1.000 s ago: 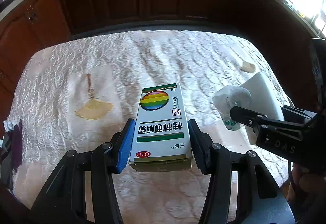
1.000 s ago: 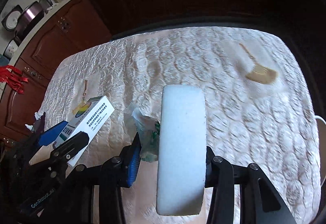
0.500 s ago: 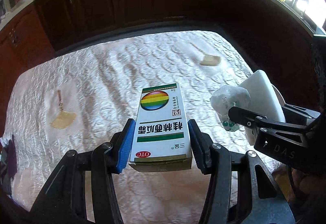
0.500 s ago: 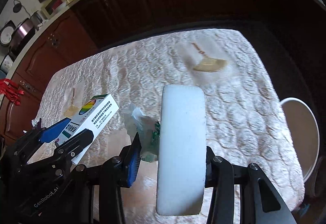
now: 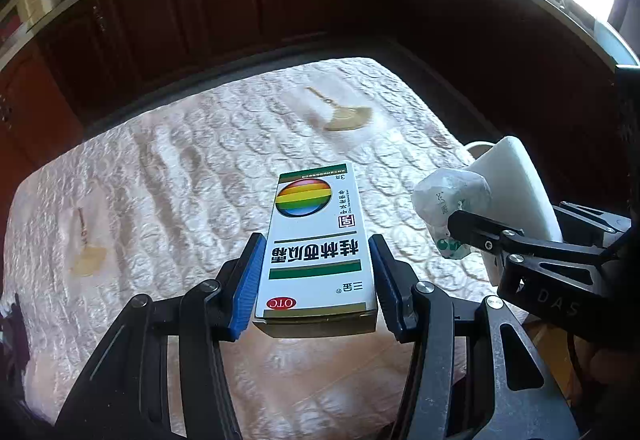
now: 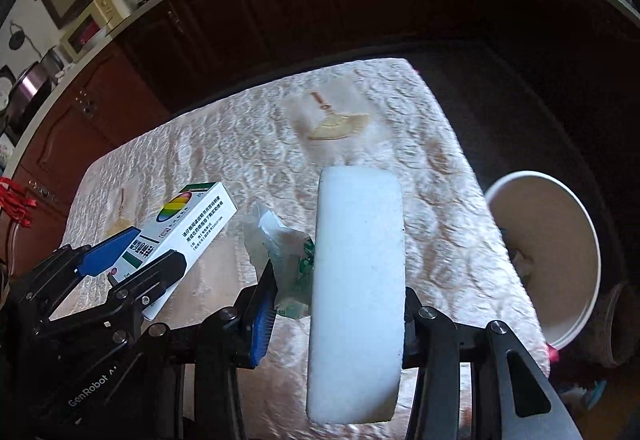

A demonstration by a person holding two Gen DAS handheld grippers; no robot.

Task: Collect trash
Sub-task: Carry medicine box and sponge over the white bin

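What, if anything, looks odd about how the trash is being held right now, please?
The right gripper clamps two things at once: a white foam block with a crumpled wrapper squashed beside it. The left gripper holds the medicine box squarely. Nothing looks spilled.

Both grippers loaded, held side by side, angled down

The left gripper [image 5: 316, 272] has its blue pads clamped on a box [image 5: 318, 240]; the right gripper [image 6: 336, 300], just beside it, pinches a foam block [image 6: 356, 280] and a crumpled wrapper [image 6: 292, 260] between its 2 fingers.
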